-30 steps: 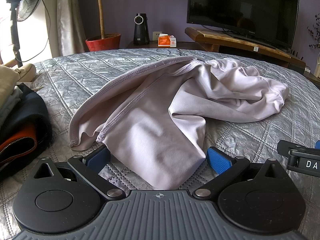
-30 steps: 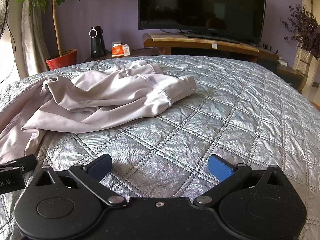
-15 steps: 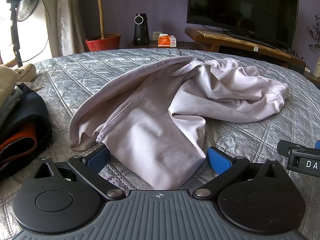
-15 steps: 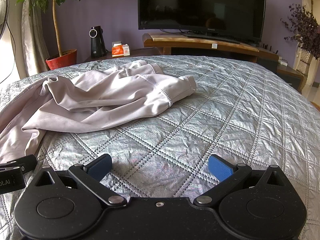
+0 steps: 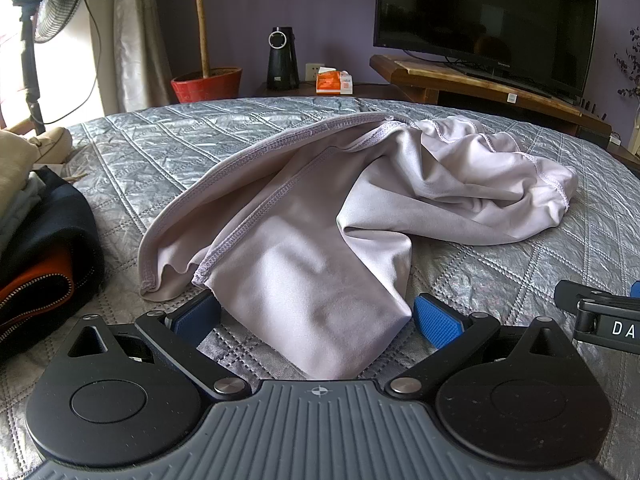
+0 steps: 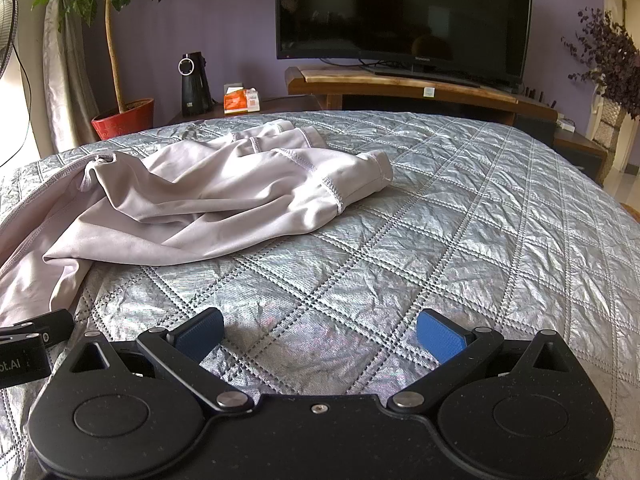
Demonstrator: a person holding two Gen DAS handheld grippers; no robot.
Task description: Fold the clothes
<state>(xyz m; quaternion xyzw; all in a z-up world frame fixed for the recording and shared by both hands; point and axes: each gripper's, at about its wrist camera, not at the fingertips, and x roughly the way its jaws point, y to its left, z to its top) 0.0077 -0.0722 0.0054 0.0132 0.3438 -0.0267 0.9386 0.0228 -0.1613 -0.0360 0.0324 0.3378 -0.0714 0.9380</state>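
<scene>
A pale lilac garment lies crumpled on the silver quilted bed. Its near corner reaches in between the blue pads of my left gripper, which stands open around it without closing. In the right wrist view the same garment spreads across the left half, one cuffed end pointing right. My right gripper is open over bare quilt, to the right of the cloth, with nothing between its fingers. Each gripper shows at the edge of the other's view.
A pile of folded clothes, dark, orange and beige, sits at the bed's left edge. Beyond the bed stand a TV on a wooden stand, a red plant pot, a black speaker and a fan.
</scene>
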